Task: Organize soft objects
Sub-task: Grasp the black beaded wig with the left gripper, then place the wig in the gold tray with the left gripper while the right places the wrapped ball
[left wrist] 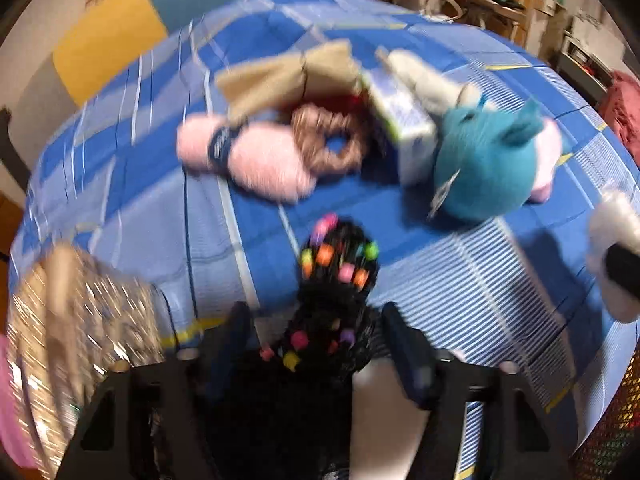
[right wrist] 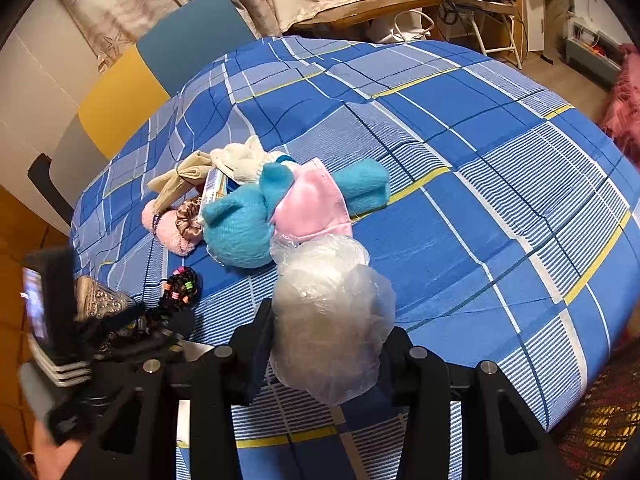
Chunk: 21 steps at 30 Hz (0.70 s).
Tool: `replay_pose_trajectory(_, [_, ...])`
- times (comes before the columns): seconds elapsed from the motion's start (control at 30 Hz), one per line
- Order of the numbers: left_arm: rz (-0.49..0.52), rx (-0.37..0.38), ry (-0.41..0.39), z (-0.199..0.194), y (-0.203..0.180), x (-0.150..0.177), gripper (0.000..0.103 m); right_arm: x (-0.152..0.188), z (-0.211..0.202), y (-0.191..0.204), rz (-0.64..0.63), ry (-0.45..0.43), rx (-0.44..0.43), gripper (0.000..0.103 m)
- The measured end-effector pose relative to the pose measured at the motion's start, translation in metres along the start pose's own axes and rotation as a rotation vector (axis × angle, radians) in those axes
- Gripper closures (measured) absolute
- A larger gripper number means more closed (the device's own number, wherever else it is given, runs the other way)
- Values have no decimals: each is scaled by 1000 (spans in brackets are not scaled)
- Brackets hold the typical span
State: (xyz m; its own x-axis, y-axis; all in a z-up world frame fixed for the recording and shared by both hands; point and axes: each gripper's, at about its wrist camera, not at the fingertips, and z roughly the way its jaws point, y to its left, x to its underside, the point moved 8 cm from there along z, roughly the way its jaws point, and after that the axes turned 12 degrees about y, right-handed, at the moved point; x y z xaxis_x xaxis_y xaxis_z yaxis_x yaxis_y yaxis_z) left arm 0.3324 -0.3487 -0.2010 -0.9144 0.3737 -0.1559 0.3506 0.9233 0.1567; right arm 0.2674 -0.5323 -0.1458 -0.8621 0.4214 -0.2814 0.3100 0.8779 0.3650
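My left gripper (left wrist: 320, 332) is shut on a black scrunchie with coloured beads (left wrist: 340, 264), held over the blue checked bedspread (left wrist: 500, 280). My right gripper (right wrist: 328, 344) is shut on a white ball wrapped in clear plastic (right wrist: 324, 320), also seen in the left wrist view (left wrist: 612, 232). On the bed lie a teal plush in a pink dress (left wrist: 488, 168) (right wrist: 240, 228), a pink fluffy yarn skein (left wrist: 248, 156), a brown satin scrunchie (left wrist: 328, 140), a beige bow (left wrist: 288, 76), a white plush (left wrist: 424, 76) and a small carton (left wrist: 404, 128).
A shiny sequinned item (left wrist: 68, 328) sits at the bed's near left corner. A yellow and blue chair (right wrist: 160, 80) stands behind the bed. Desk, folding chair (right wrist: 476, 12) and shelves are at the back right. A patterned rug (right wrist: 600, 428) lies at the lower right.
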Motion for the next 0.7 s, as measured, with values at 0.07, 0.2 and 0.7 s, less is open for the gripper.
replay_pose_trajectory(0.07, [-43, 70, -11, 2, 3, 2, 55, 0, 0, -1, 16, 1, -26, 57])
replay_pose_trajectory(0.2, [-120, 182, -38, -10, 10, 11, 71, 0, 1, -2, 15, 4, -16, 57])
replay_pose_trajectory(0.7, [-107, 410, -157, -69, 25, 28, 88, 3, 11, -4, -22, 24, 49, 57])
